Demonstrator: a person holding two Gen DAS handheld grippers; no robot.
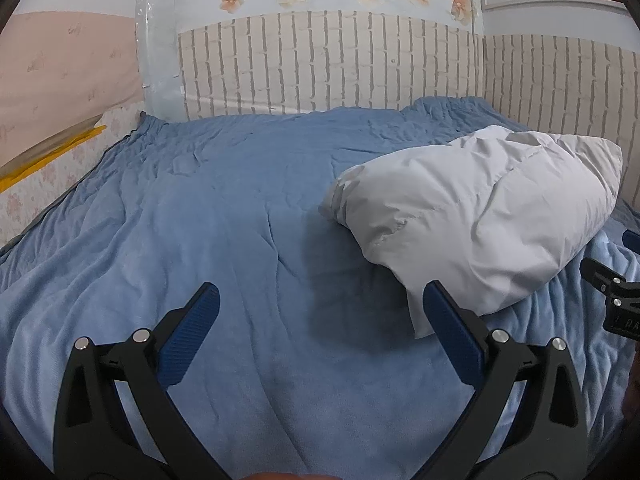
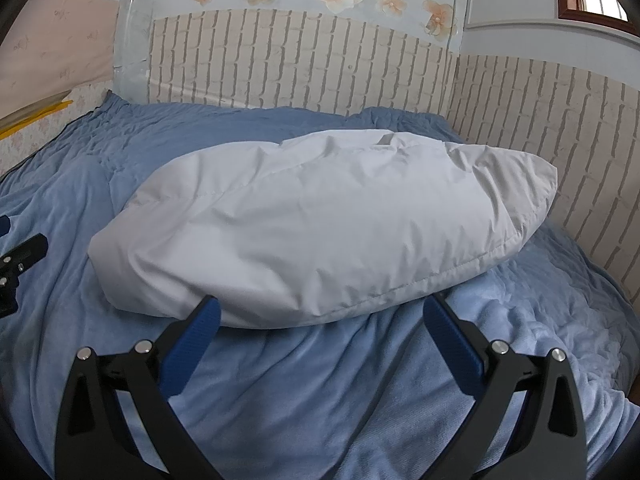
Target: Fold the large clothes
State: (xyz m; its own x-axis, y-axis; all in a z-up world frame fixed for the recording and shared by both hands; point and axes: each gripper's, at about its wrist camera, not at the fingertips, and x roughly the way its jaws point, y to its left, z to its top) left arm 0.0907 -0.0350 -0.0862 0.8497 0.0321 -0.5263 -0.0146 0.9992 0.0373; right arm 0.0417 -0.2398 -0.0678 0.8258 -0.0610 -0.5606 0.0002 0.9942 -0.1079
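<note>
On the blue blanket (image 2: 280, 380), folded white padded garment (image 2: 320, 232); left gripper (image 1: 320, 312) and right gripper (image 2: 320, 316) spread wide, holding nothing.

Left gripper (image 1: 320, 304): two black plastic arms with triangular cut-outs, each faced with a ribbed blue pad, round silver bolt heads shining at the pivots. Right gripper (image 2: 320, 312) is the same build, black frame, blue ribbed pads, silver bolts. At three o'clock in the left view, more black hardware with small silver screws and faint white lettering.
</note>
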